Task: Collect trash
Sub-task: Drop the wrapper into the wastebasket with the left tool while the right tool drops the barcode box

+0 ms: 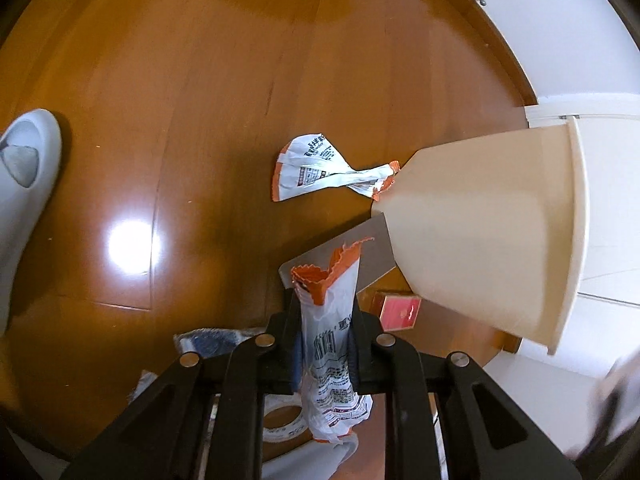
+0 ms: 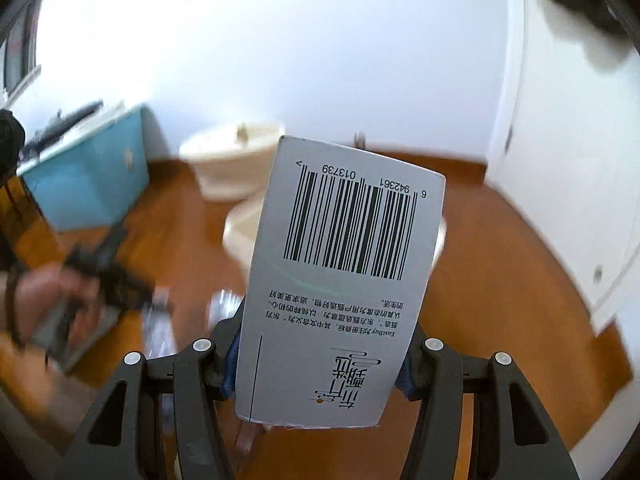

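Left gripper (image 1: pixel 324 344) pinches a crumpled white-and-orange wrapper (image 1: pixel 329 340), pads pressed onto its middle; wrapper stands upright between the jaws, long axis along the fingers, torn orange serrated end pointing forward, printed tail hanging below; thin crinkly film, likely to slip or flutter. Cream plastic bin (image 1: pixel 488 232) sits ahead and to the right, tapered, smooth wall facing the camera, rim on the far right so the mouth isn't visible from here; my read: the drop needs a swing right and up over that rim. Second twisted wrapper (image 1: pixel 316 168) lies flat on the glossy wooden floor (image 1: pixel 180 120), ahead of the jaws, its far end touching the bin base; long axis roughly left-right. Grey card edge shows behind the held wrapper; red box (image 1: pixel 396 308) beside the bin; tape roll (image 1: pixel 282 424) below the fingers; grey slipper (image 1: pixel 24 168) far left.

Right wrist view: right gripper (image 2: pixel 320 360) clamps a grey cardboard pack (image 2: pixel 340 280), flat, stiff, barcode on the upper half, text upside down; long axis along the fingers, leaning slightly right. Cream bin (image 2: pixel 236 236) mostly hidden straight behind the pack, mouth partly showing; a second cream container (image 2: pixel 228 160) further back; blue box (image 2: pixel 88 184) left; blurred hand with the other tool lower left. Right side looks better lined up with the bin.
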Action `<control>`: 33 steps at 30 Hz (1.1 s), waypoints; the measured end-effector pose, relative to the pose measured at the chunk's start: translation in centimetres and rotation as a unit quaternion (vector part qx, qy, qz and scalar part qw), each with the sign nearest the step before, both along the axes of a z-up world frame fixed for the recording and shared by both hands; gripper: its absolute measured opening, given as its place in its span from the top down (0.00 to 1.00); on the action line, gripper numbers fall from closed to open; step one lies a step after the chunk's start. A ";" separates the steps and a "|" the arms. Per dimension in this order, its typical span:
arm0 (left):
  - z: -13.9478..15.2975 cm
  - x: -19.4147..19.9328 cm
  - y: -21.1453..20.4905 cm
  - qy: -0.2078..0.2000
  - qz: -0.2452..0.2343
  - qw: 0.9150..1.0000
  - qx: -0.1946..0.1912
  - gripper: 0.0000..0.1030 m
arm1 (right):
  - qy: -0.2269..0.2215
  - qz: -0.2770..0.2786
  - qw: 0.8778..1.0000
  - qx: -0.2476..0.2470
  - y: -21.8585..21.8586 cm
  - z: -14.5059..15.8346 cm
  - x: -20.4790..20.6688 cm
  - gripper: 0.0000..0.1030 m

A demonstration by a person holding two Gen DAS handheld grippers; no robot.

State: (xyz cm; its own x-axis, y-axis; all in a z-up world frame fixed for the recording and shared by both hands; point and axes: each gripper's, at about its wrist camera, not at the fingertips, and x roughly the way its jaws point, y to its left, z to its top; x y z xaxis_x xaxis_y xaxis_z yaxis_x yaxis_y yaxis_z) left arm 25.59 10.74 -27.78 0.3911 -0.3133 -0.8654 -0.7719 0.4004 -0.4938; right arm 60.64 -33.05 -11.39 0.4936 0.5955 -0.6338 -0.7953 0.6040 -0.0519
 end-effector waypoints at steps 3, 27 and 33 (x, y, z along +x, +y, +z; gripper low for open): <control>-0.4 -1.3 0.7 0.001 -0.001 1.000 0.007 0.84 | -0.004 -0.001 0.996 -0.085 5.7 -0.8 6.1 0.43; 10.1 5.0 -0.3 -0.123 -0.069 0.989 0.034 0.84 | 0.102 -0.143 0.984 -0.012 4.8 -4.6 9.5 0.23; 20.7 17.1 -6.0 -0.234 -0.208 0.943 0.116 0.84 | 0.132 -0.297 0.939 0.112 -9.5 -6.6 1.3 0.09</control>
